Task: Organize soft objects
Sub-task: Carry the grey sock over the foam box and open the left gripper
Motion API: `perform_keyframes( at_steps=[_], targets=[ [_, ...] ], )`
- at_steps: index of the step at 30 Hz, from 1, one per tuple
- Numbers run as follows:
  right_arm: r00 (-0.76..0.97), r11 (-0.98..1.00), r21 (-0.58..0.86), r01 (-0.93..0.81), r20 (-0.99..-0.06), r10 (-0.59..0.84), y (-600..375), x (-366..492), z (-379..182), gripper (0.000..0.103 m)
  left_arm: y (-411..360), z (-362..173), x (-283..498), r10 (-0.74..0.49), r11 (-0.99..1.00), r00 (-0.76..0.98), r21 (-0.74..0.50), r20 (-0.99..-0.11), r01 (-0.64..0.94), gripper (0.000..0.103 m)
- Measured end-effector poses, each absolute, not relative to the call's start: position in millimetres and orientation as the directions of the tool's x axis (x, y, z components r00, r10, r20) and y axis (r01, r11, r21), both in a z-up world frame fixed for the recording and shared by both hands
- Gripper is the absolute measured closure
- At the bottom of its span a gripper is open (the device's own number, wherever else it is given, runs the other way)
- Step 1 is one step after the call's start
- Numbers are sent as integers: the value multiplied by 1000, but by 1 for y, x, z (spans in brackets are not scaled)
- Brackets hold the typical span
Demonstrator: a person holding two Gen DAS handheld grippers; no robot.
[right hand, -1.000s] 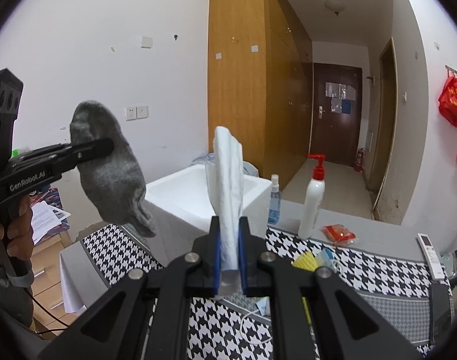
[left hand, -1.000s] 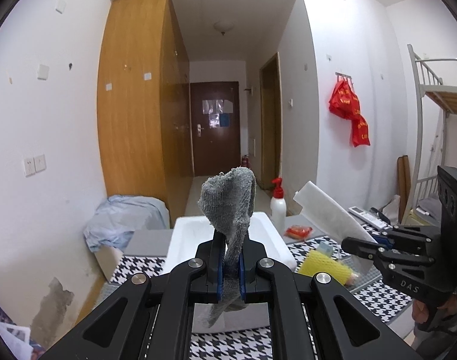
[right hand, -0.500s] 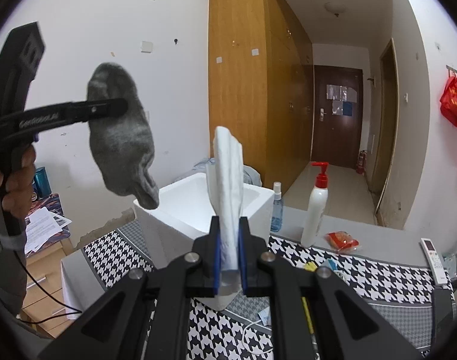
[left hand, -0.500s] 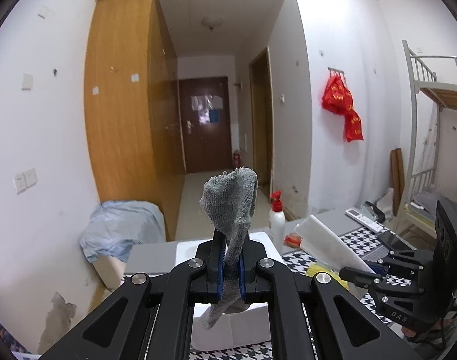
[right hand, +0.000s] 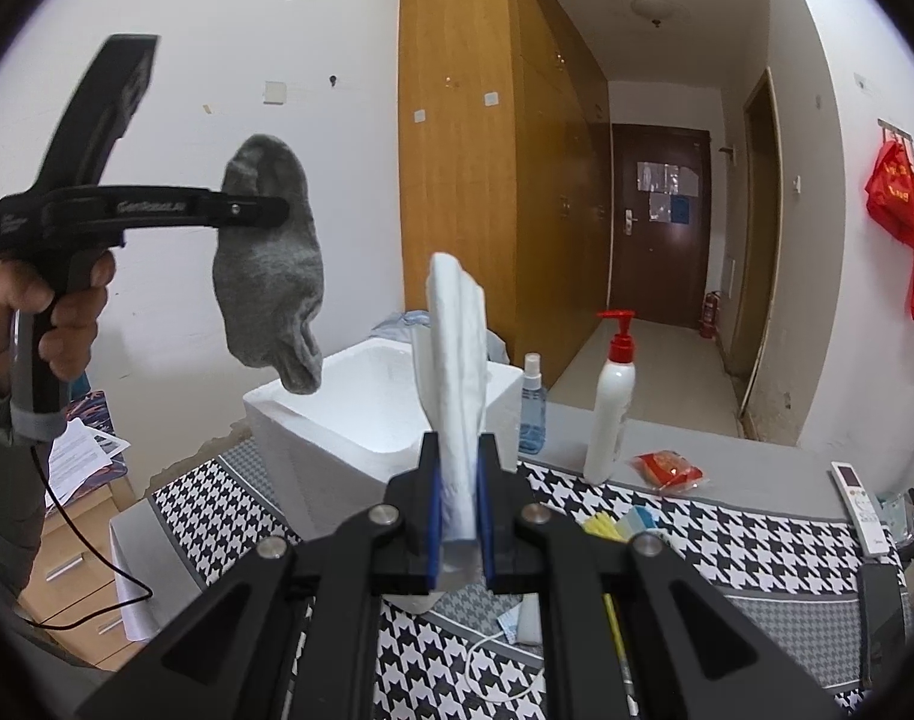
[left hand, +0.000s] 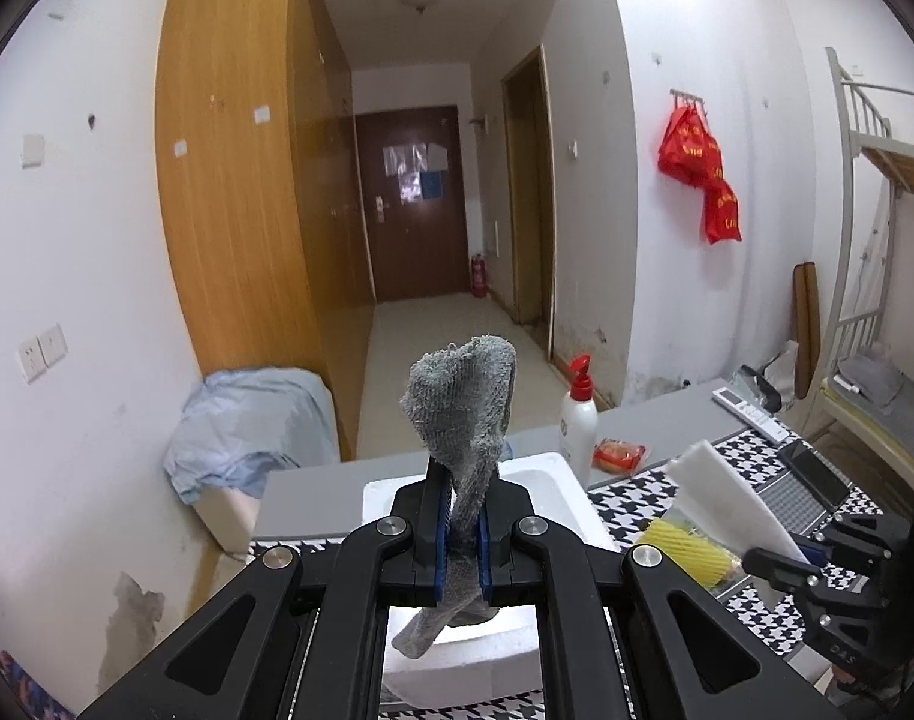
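Note:
My left gripper [left hand: 460, 531] is shut on a grey sock [left hand: 466, 414], which hangs in the air above the white foam box [left hand: 553, 471]. From the right wrist view the same grey sock [right hand: 271, 276] dangles from the left gripper [right hand: 277, 213] over the near left corner of the foam box [right hand: 349, 414]. My right gripper [right hand: 457, 522] is shut on a folded white cloth [right hand: 457, 360] that stands upright between its pads. The left wrist view shows that white cloth [left hand: 727, 501] at the lower right, held by the right gripper [left hand: 769, 558].
A houndstooth cloth [right hand: 727, 546] covers the table. On it stand a white pump bottle [right hand: 613, 408], a blue spray bottle [right hand: 532, 408], a red packet [right hand: 667, 468], a remote [right hand: 859, 498] and a yellow sponge [left hand: 691, 546]. A hand [right hand: 55, 312] grips the left handle.
The left gripper has risen and moved toward the foam box with the grey sock. The right gripper and its white cloth have stayed in place.

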State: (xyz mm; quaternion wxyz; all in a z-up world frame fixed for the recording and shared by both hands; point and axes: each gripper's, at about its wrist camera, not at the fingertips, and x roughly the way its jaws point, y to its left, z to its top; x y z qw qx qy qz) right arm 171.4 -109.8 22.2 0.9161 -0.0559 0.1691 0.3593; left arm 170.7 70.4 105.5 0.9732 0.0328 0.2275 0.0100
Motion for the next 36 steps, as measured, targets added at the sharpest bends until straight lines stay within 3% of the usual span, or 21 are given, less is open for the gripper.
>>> perform_keyframes(
  at_steps=[24, 26, 28, 30, 34, 36],
  targets=[
    [691, 749, 4, -663, -382, 614, -98, 190, 20, 90, 89, 51, 235, -36, 999, 756, -25, -654, 27, 92],
    [690, 749, 3, -663, -388, 612, -96, 192, 19, 90, 89, 45, 237, -58, 998, 741, -37, -669, 45, 81],
    [688, 748, 1, -664, -391, 611, -93, 193, 19, 90, 89, 40, 236, -64, 998, 735, -38, -675, 52, 59],
    [688, 747, -2, -665, -392, 611, -90, 194, 19, 90, 91, 38, 236, -69, 998, 733, -42, -677, 56, 51],
    [682, 741, -3, -671, -395, 616, -84, 198, 19, 90, 93, 39, 228, -53, 998, 756, -21, -652, 52, 14],
    [680, 740, -3, -672, -398, 616, -82, 200, 18, 90, 95, 42, 222, -31, 999, 776, -7, -630, 34, 2]
  ],
)
